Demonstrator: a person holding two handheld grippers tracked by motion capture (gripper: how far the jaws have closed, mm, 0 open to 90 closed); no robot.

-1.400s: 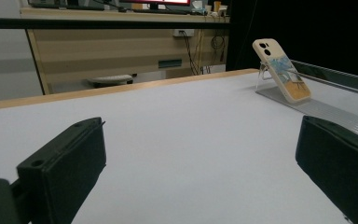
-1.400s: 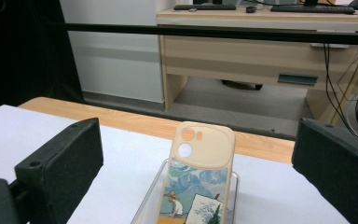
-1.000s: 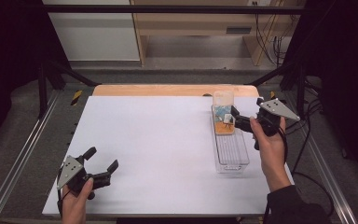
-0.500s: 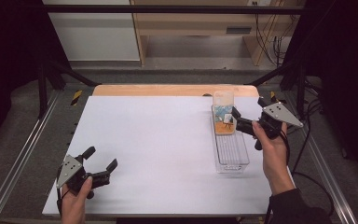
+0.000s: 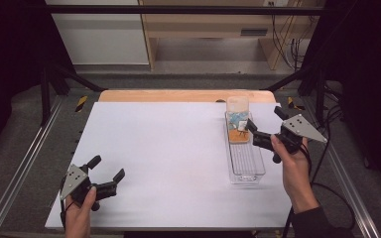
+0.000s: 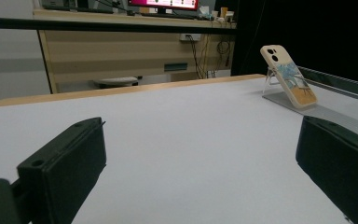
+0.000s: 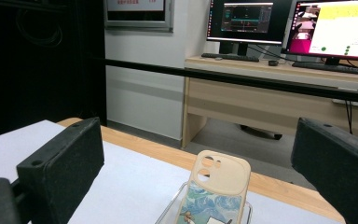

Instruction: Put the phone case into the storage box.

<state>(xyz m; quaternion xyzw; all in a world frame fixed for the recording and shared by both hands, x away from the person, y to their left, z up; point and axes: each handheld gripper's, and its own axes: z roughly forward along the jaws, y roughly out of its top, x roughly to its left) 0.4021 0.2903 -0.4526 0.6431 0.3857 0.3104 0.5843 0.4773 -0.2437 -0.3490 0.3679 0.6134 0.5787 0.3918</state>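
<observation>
white sheeting covers the table [image 5: 178, 148], with a wooden edge along its far side. nearest the person, at the front left corner, the left gripper [image 5: 105, 177] is held low over the sheet, jaws spread wide and holding nothing. in the left gripper view both jaws stand well apart over bare surface. farther out on the right side, a clear tray [image 5: 246, 166] lies lengthwise on the sheet. the right gripper [image 5: 262, 130] hovers beside the tray's far half, jaws wide apart and holding nothing. just beyond its jaws, the phone case [image 5: 238, 121] leans upright at the far end of the tray, cream on top with a blue and orange picture below. beyond the table stand a desk [image 7: 279, 93] and monitors [image 7: 289, 25].
</observation>
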